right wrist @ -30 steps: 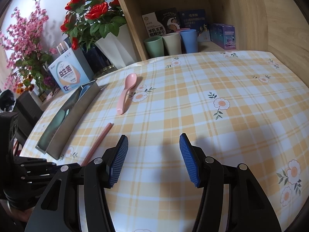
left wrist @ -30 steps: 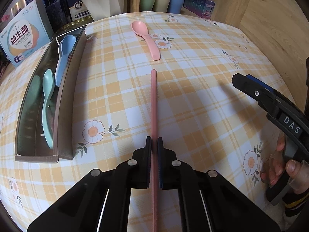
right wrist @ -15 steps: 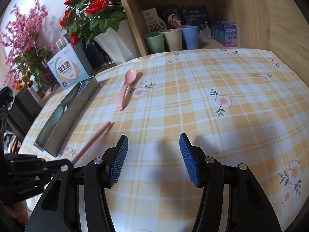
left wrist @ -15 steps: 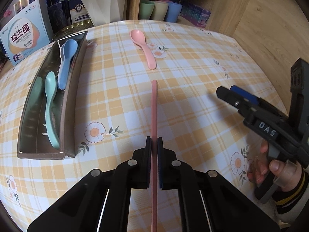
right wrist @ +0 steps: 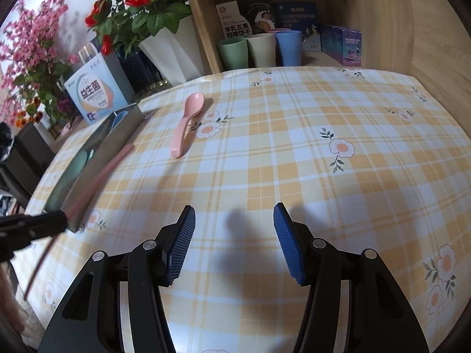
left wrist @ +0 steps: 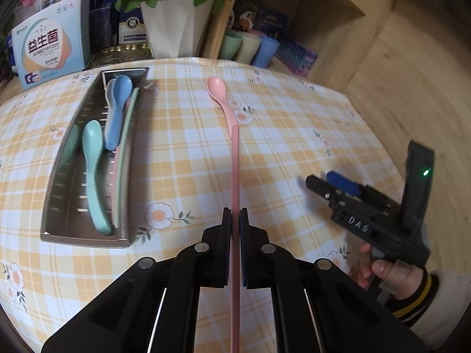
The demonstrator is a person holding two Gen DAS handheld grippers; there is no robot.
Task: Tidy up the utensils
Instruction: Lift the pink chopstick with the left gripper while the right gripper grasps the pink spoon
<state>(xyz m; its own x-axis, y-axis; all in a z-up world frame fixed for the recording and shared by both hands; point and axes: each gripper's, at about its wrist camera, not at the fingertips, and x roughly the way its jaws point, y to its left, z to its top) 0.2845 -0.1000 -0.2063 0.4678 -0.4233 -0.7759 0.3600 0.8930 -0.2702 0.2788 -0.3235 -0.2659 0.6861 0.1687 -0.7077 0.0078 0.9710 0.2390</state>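
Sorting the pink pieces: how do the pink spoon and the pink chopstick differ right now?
The pink spoon lies loose on the tablecloth; the pink chopstick is clamped in the left claw. The spoon has a rounded bowl and curved handle; the chopstick is a straight, thin, longer rod. Both are pink and outside the metal tray.

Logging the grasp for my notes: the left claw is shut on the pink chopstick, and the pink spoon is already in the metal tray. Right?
Not quite. The left claw is shut on the pink chopstick, but the pink spoon lies on the tablecloth, outside the metal tray. The right wrist view shows it plainly.
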